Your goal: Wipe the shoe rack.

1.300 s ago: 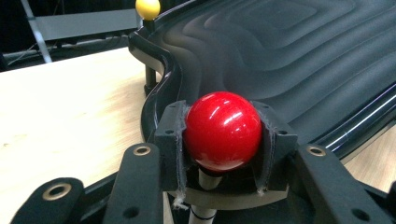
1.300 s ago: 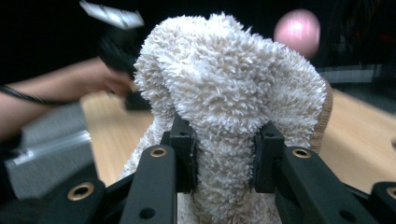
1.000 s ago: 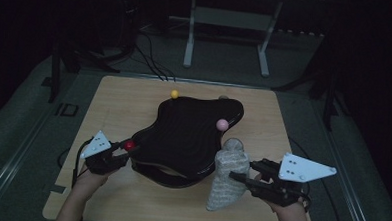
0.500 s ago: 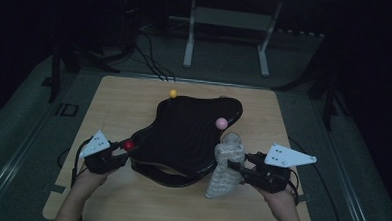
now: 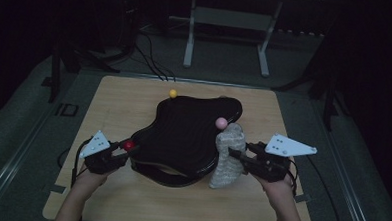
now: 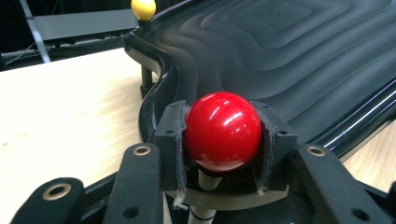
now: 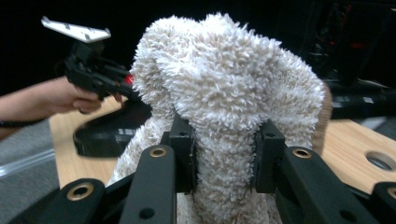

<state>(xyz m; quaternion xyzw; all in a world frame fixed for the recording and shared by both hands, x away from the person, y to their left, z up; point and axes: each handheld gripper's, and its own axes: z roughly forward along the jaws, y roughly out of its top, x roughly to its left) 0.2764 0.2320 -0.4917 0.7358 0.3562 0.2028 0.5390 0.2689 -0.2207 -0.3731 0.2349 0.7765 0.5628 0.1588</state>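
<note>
A black ridged tray on short posts stands in the middle of the wooden table. My left gripper is shut on the red ball that tops a post at the tray's near left corner. A yellow ball tops the far post and a pink ball the right one. My right gripper is shut on a fluffy white cloth, bunched and hanging against the tray's right edge.
Beyond the table stand a white metal frame and dark cables on the floor. The right gripper view shows a round hole in the tabletop and the other hand with its gripper across the tray.
My right gripper has carried the cloth leftward and a little down, up against the tray's right edge. The left gripper has stayed on the red ball.
</note>
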